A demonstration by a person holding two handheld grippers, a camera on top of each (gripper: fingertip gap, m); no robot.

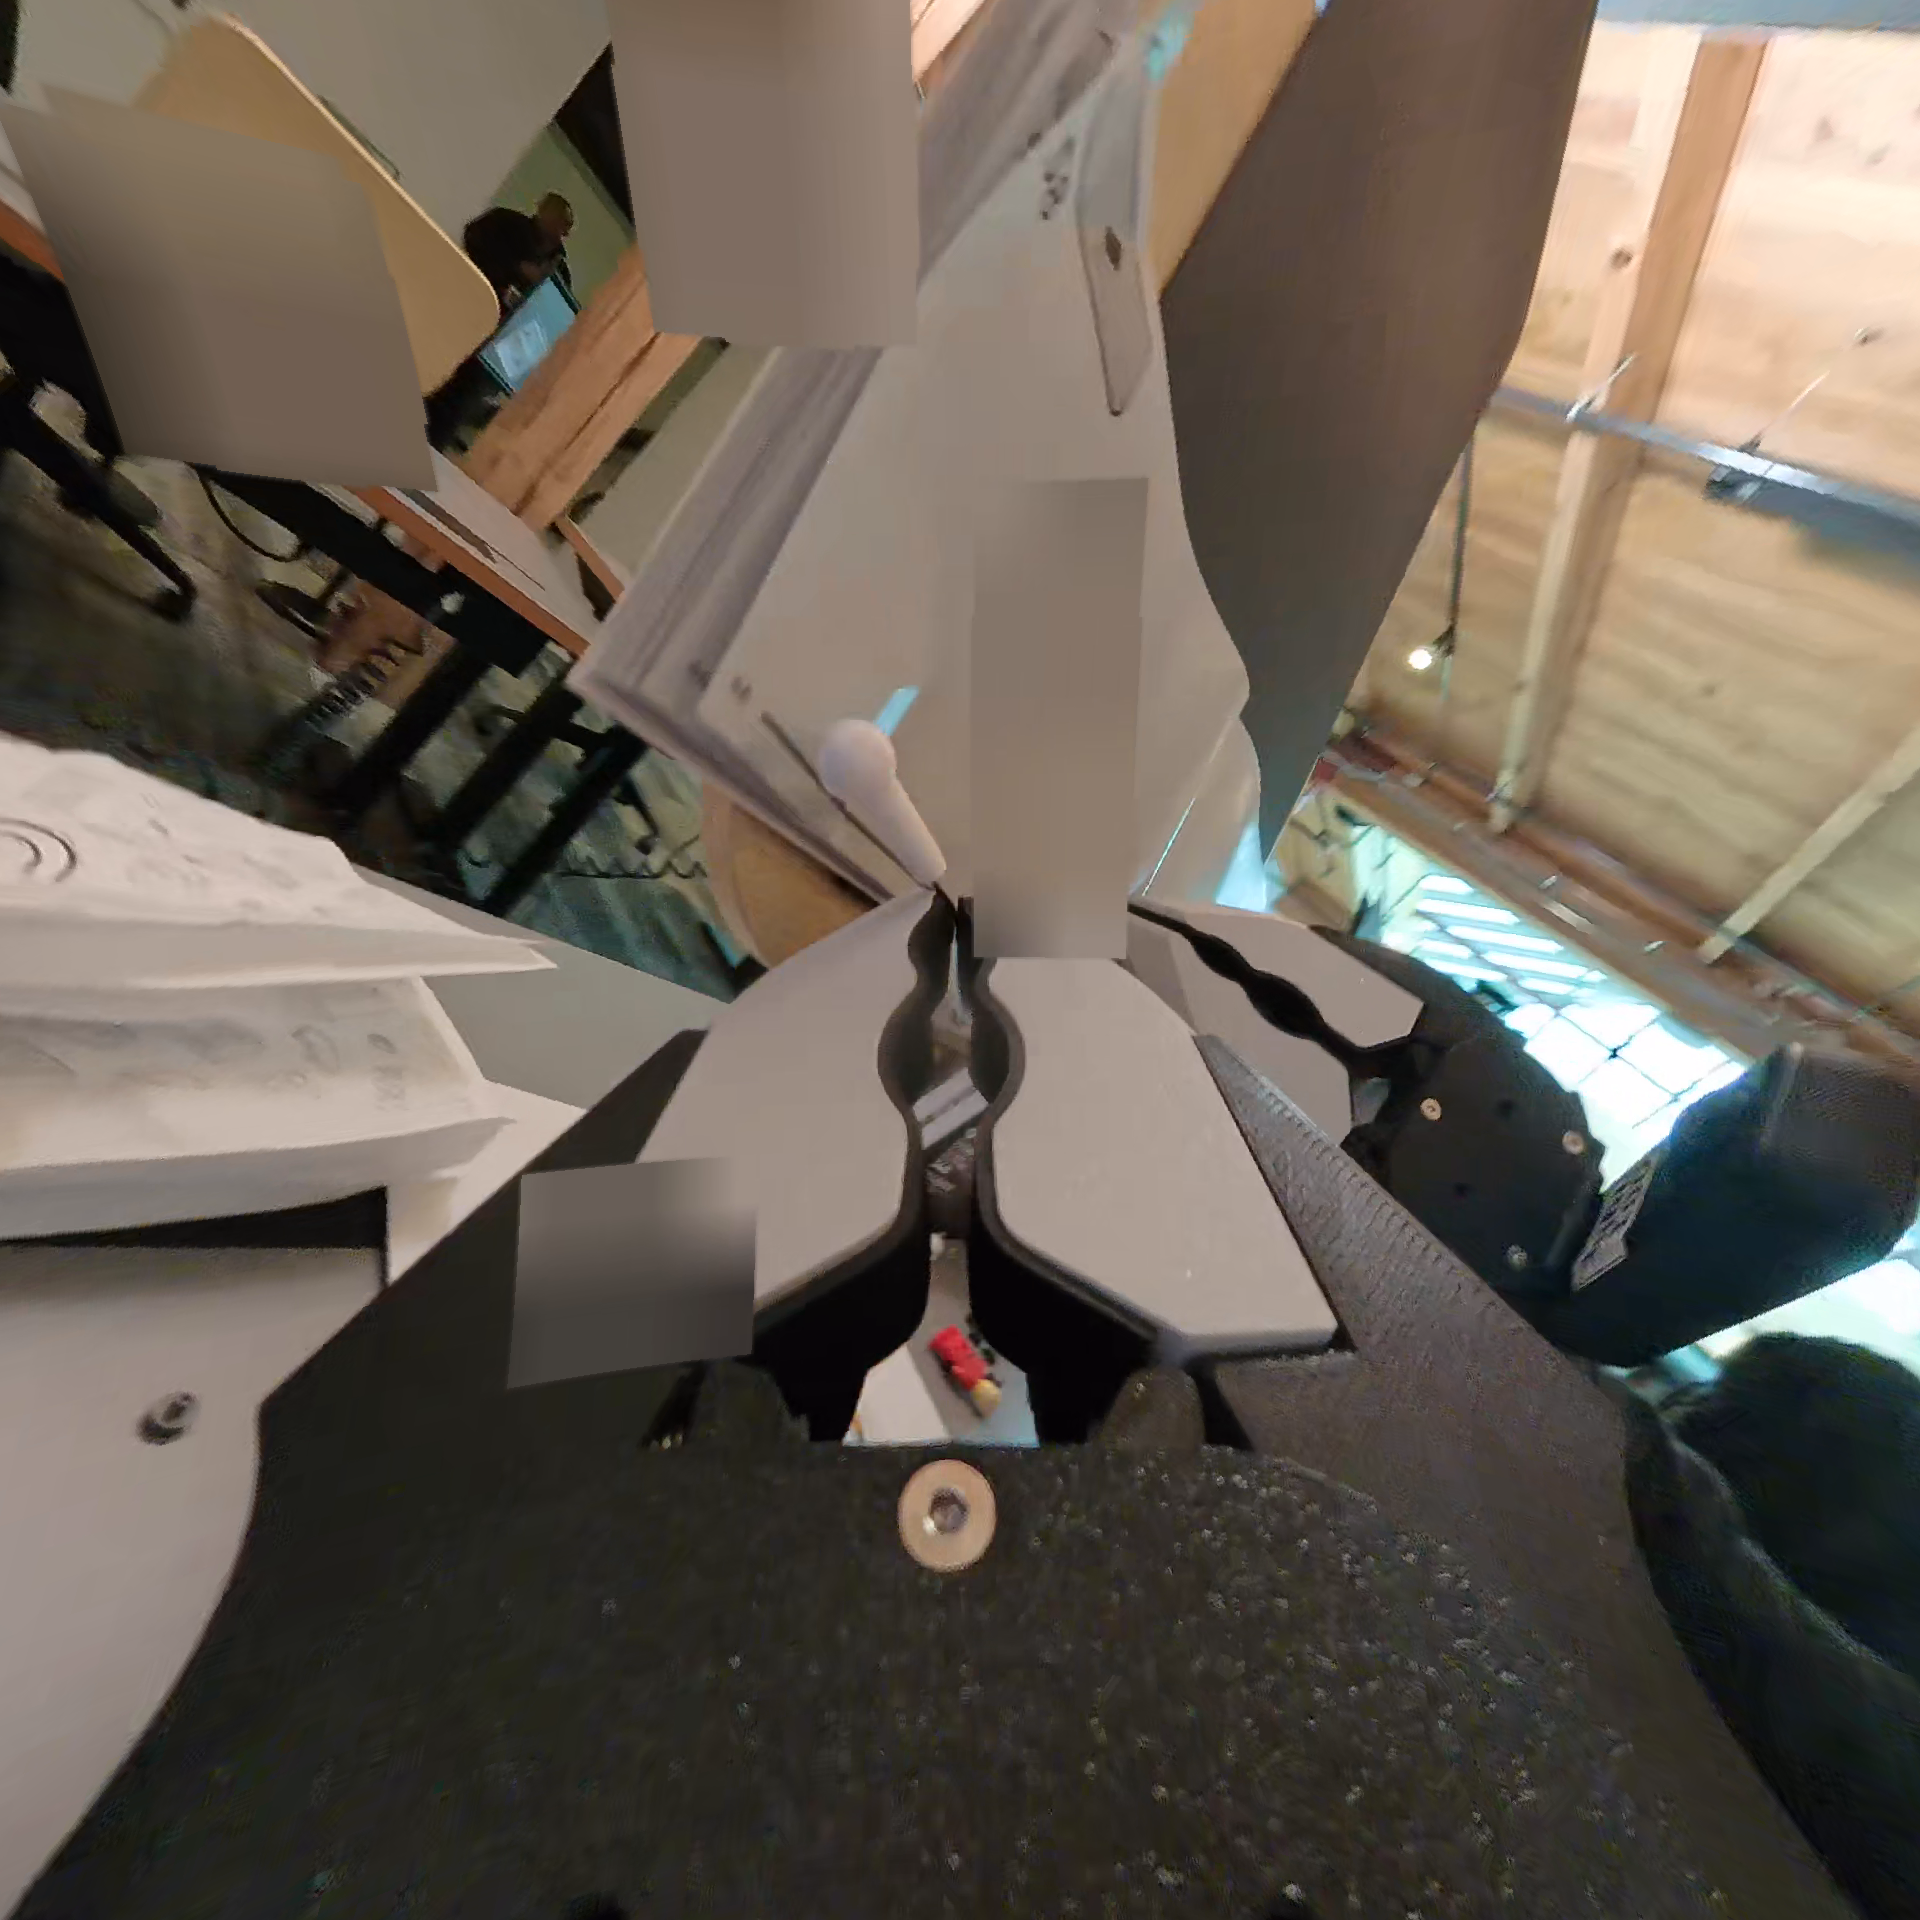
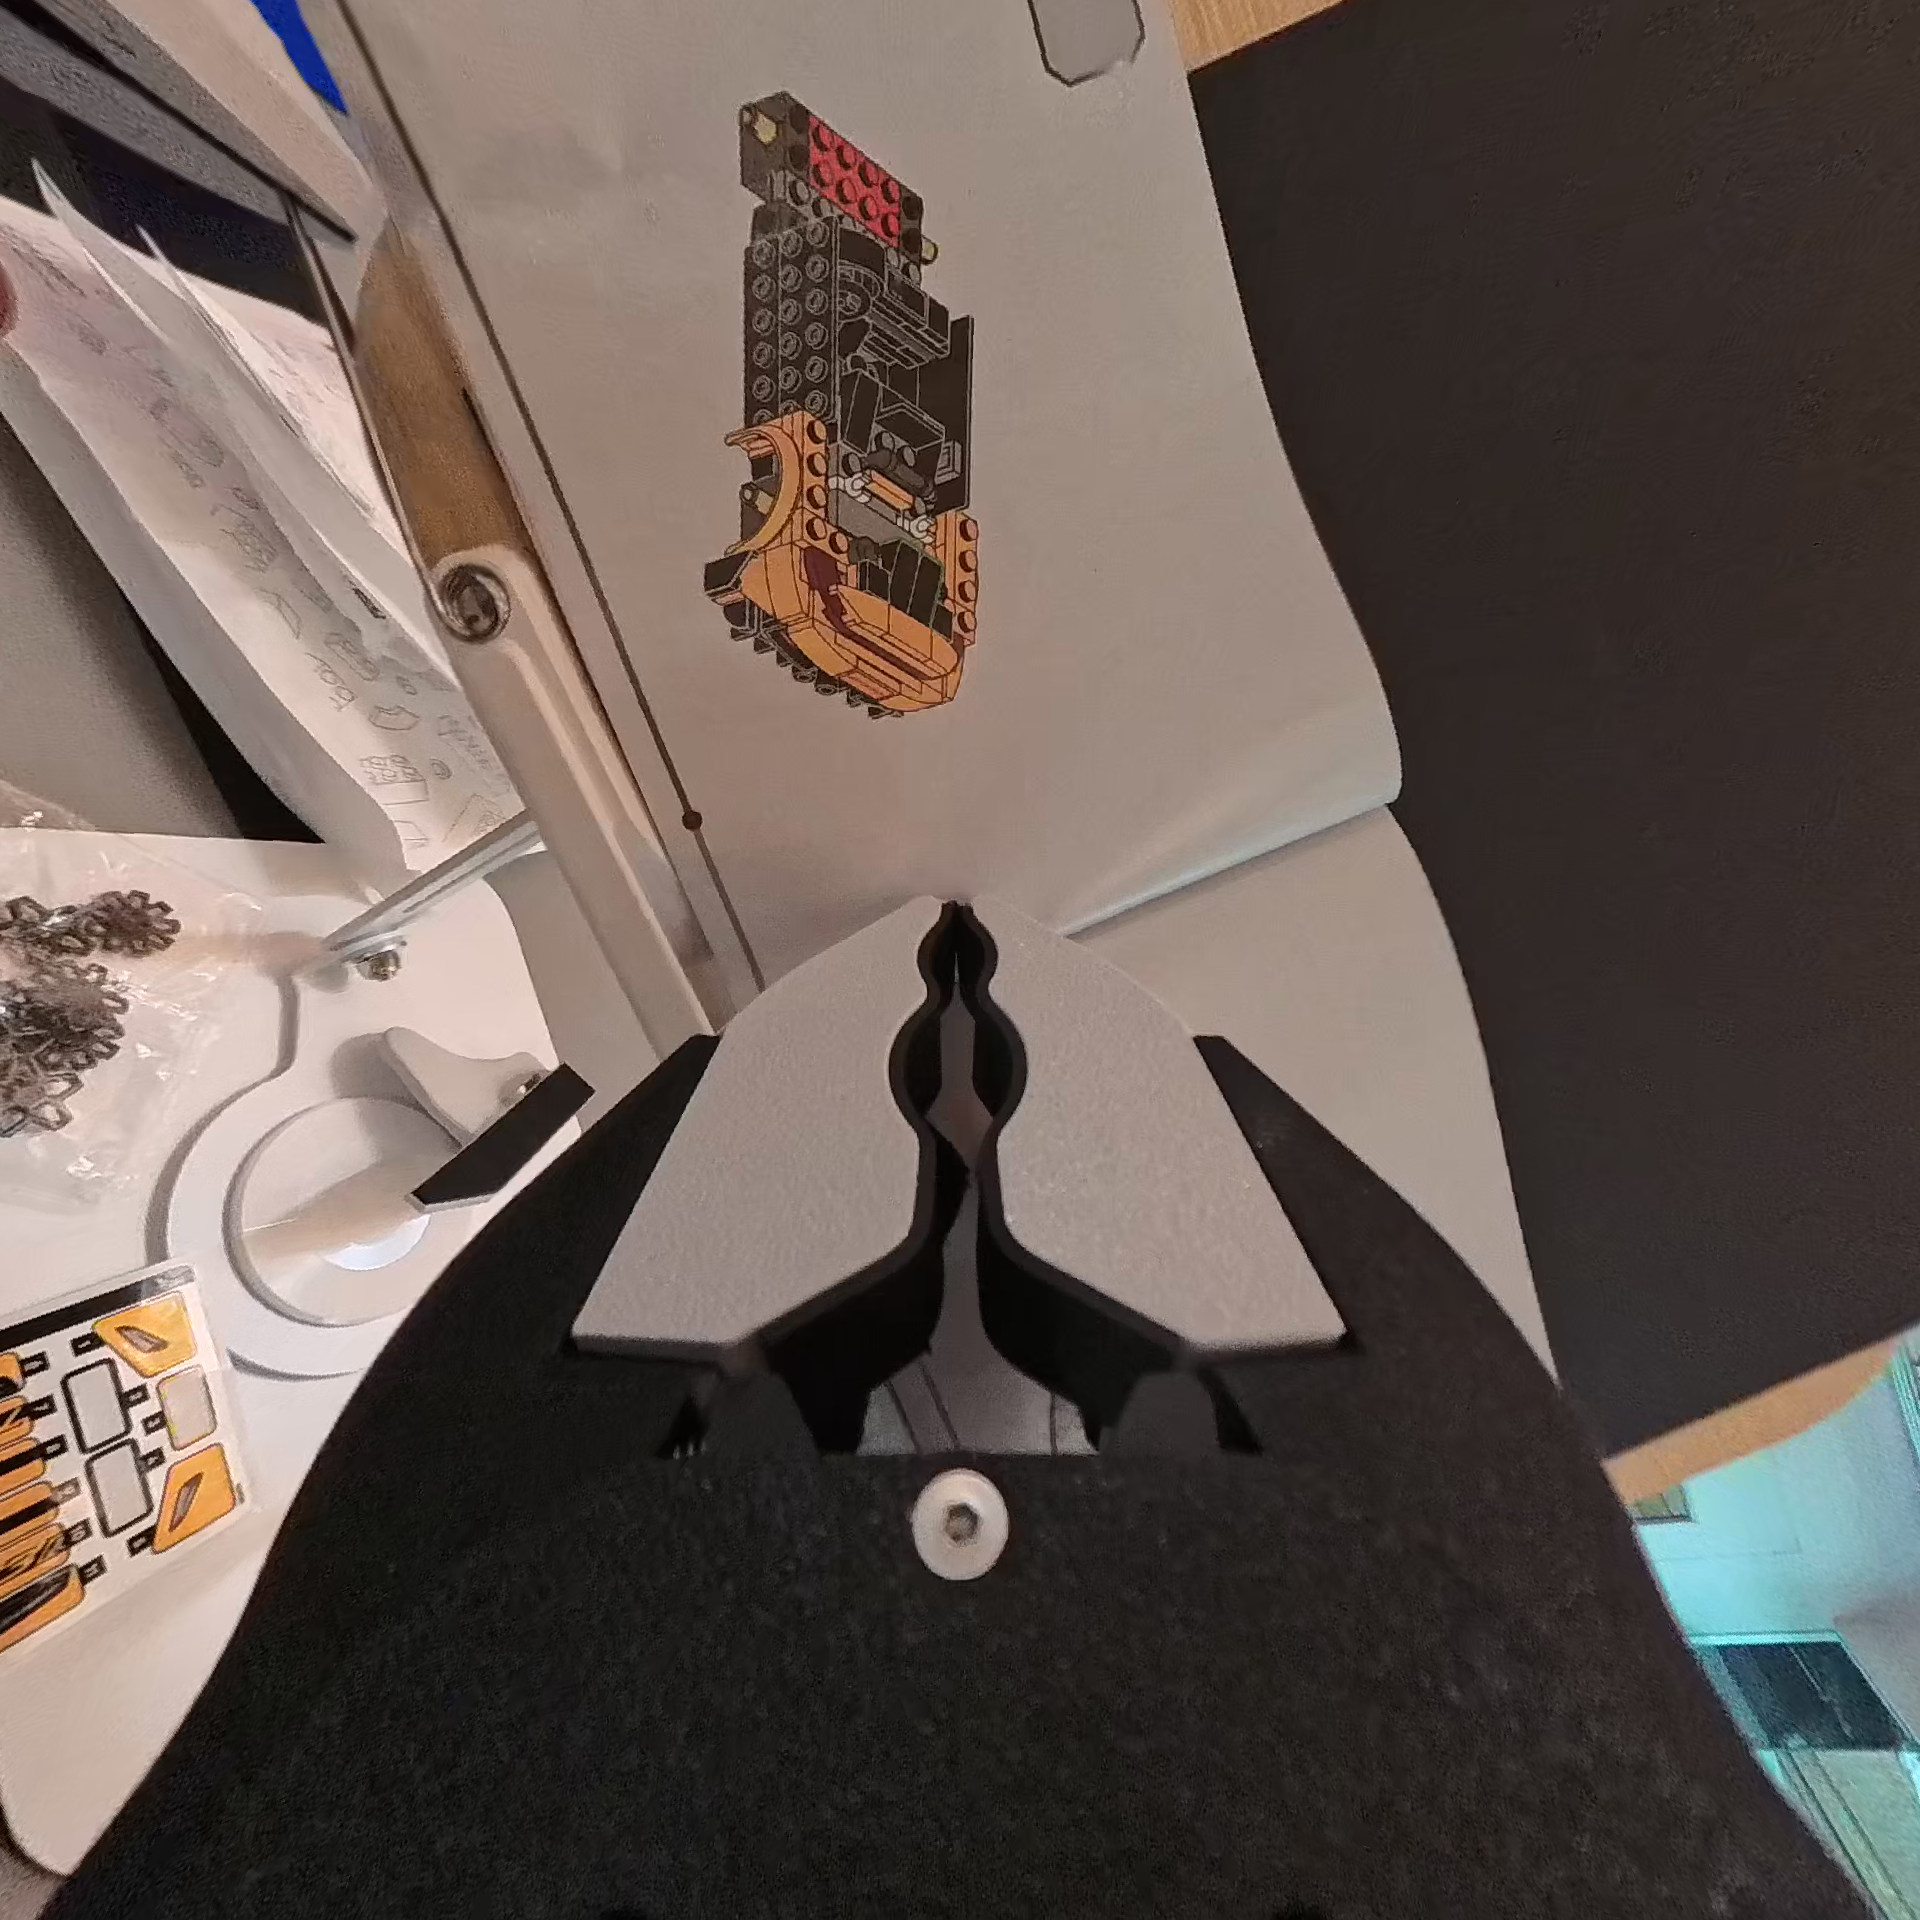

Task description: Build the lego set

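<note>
A: Right wrist view: the right gripper [image 2: 961, 914] is seen with jaws closed to a hairline at the tips, at the lower edge of the instruction booklet [image 2: 1039, 727]. A page edge appears to be pinched there; contact itself cannot be confirmed.

B: Booklet state?

A: It is propped upright on a white stand [image 2: 343, 1236]. A printed black, orange and red model diagram [image 2: 847, 416] is shown on the open page, above the jaw tips.

B: Left of the booklet?

A: A sticker sheet [image 2: 104, 1423] is laid on the white counter [image 2: 239, 1621]. A clear bag of dark parts [image 2: 73, 997] is seen farther back on the same side, with loose printed sheets [image 2: 260, 499] behind it.

B: Left side?

A: Left wrist view: the left gripper [image 1: 954, 914] is shown with jaws nearly closed, a thin gap between the tips. Whether anything is held cannot be told; a blur patch covers the tip area. The right gripper [image 1: 1247, 977] is seen just right of it, under the booklet [image 1: 831, 644]. A white peg [image 1: 883, 795] of the stand lies against the booklet's edge.

B: Lego itself?

A: Only a small red piece [image 1: 956, 1356] is glimpsed on the counter through the gap behind the left jaws, below the booklet.
</note>
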